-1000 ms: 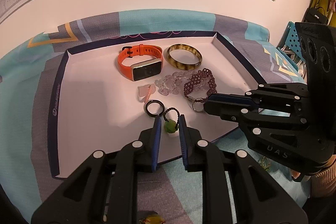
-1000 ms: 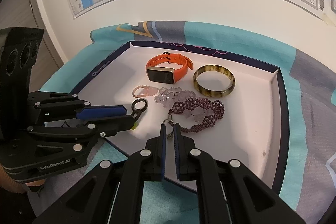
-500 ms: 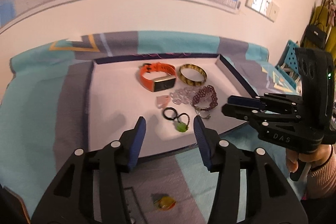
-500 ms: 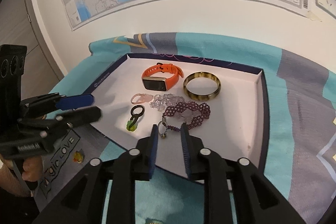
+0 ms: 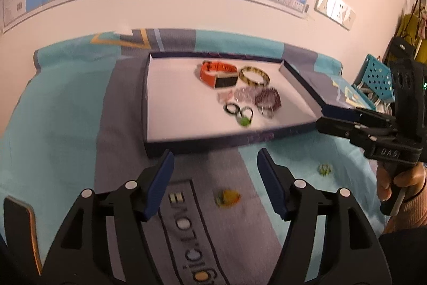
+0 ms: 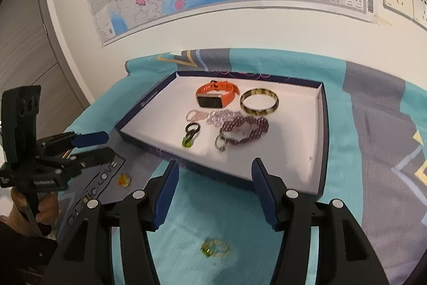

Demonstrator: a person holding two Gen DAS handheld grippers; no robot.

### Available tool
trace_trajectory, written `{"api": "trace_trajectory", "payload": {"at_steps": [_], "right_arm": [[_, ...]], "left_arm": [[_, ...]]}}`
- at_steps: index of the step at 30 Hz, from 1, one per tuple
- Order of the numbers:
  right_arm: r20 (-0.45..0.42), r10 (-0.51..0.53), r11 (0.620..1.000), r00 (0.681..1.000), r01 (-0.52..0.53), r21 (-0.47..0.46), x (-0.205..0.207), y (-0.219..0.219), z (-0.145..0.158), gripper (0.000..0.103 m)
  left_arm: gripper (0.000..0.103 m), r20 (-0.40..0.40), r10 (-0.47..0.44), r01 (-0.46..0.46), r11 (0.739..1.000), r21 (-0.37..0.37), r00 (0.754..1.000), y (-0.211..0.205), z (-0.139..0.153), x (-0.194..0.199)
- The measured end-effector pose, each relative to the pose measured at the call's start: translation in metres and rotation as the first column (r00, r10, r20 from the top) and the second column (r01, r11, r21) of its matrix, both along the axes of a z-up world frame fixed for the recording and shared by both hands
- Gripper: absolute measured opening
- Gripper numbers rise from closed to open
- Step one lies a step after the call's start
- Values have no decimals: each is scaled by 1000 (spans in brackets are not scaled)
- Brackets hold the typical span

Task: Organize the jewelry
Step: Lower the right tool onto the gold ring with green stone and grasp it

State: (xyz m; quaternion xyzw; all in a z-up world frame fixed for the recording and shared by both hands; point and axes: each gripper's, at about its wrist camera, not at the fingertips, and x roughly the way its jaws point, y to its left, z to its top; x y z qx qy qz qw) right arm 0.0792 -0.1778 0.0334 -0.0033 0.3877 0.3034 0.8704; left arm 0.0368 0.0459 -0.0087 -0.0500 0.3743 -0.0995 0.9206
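One tray (image 6: pixel 321 124), one watch (image 6: pixel 213 96), one bangle (image 6: pixel 259 102), two grippers (image 5: pixel 214 183) (image 6: pixel 212 190)

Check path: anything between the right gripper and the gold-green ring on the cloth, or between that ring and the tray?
Nothing blocks the right gripper, whose empty jaws are opening above the ring on bare cloth. Toward the tray, only its raised near wall stands between; the ring must be lifted over it.

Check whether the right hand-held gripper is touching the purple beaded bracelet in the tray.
Apart. In the right wrist view the right hand-held gripper, jaws opening and empty, sits outside the tray's near wall, while the purple beaded bracelet lies inside on the white floor.
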Motion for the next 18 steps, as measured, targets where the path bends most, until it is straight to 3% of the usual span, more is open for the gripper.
{"api": "trace_trajectory", "payload": {"at_steps": [3, 18], "right_arm": [[-5, -3, 1000, 1000, 3, -7, -9, 0, -3, 59], [-39, 12, 1000, 999, -13, -18, -37, 3, -15, 59]], "left_arm": [[67, -15, -6, 6, 1000, -2, 1000, -5, -5, -3], [83, -11, 18, -17, 998, 57, 1000, -18, -9, -18]]}}
